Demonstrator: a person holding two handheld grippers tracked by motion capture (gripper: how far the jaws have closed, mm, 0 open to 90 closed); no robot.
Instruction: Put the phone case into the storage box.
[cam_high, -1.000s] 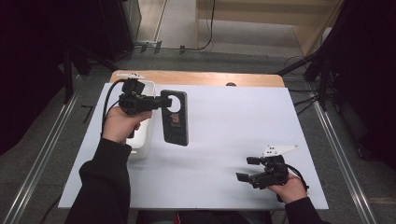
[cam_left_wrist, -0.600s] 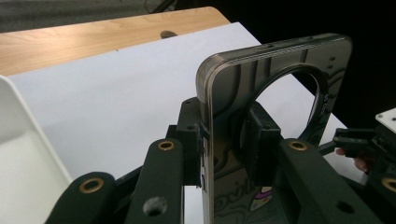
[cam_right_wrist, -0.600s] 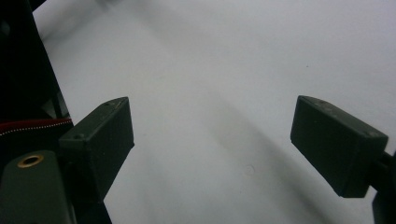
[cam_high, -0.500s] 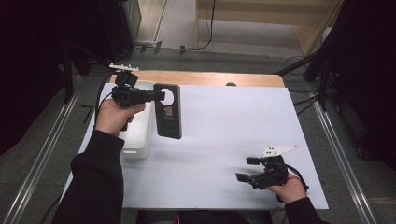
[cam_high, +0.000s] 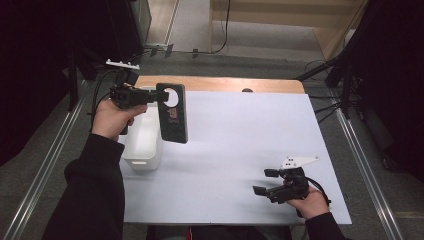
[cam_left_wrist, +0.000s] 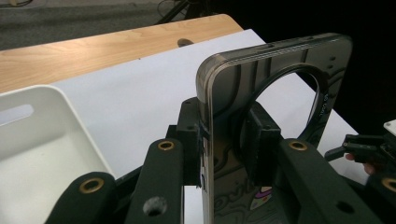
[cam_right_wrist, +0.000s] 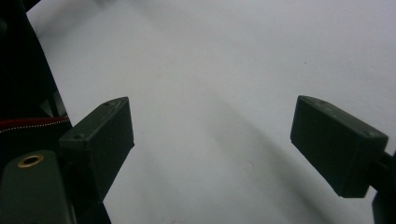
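Raised farther, left claw (cam_high: 156, 96) clamps the phone case (cam_high: 173, 114) upright.

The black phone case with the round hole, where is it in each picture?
High view: black rectangular phone case with a round hole, upper left, above the white table.
Left gripper view: centre right, clamped by the left tool.
Right gripper view: not in it.
Shared landmark: white rectangular plastic bin.

Left claw (cam_high: 150, 96) clamped, right claw (cam_high: 265, 182) agape

Black phone case (cam_high: 173, 113) w/ sm. red print, white bin (cam_high: 144, 145), pale grey table (cam_high: 240, 150).
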